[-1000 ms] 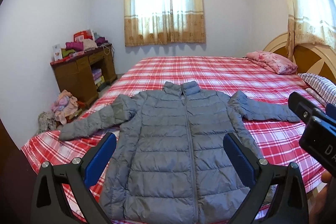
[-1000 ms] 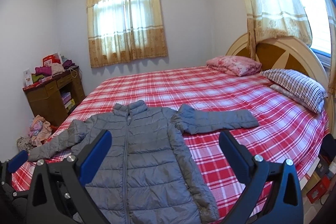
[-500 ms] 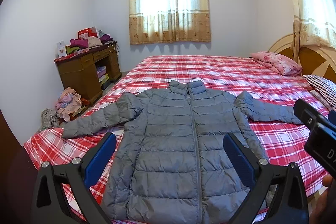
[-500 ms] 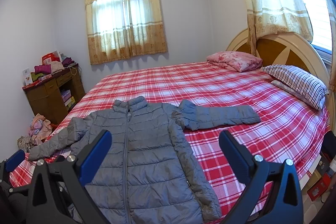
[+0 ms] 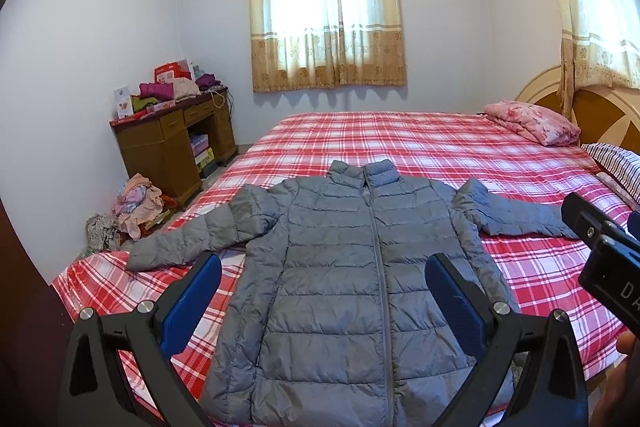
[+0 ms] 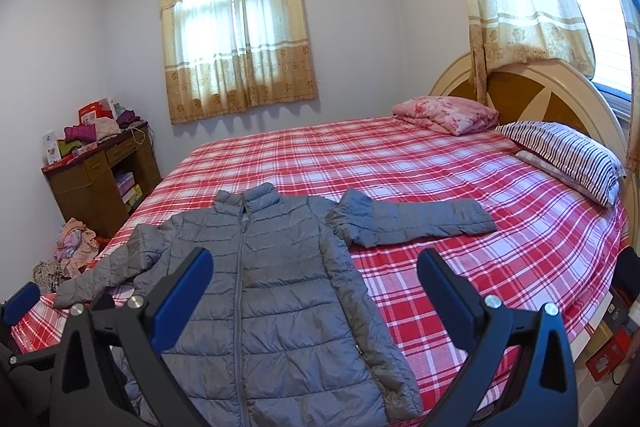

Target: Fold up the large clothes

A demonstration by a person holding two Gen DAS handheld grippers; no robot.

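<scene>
A grey quilted puffer jacket [image 5: 352, 267] lies flat and zipped, front up, on the red plaid bed [image 5: 400, 139], collar away from me and both sleeves spread out. It also shows in the right wrist view [image 6: 272, 267]. My left gripper [image 5: 324, 291] is open and empty, held above the jacket's lower half. My right gripper [image 6: 312, 287] is open and empty, above the jacket's right side and the bed [image 6: 440, 179]. The right sleeve [image 6: 416, 219] stretches toward the pillows. The right gripper's body shows at the right edge of the left wrist view.
A pink folded quilt [image 6: 444, 113] and a striped pillow [image 6: 560, 155] lie by the wooden headboard [image 6: 532, 95]. A brown desk [image 5: 172, 143] piled with clothes and boxes stands by the left wall. Loose clothes [image 5: 136, 203] lie on the floor beside it.
Both grippers have drawn back and tilted slightly, so the jacket sits a little lower and farther in view. Jaws stay open. The jacket has not moved.
</scene>
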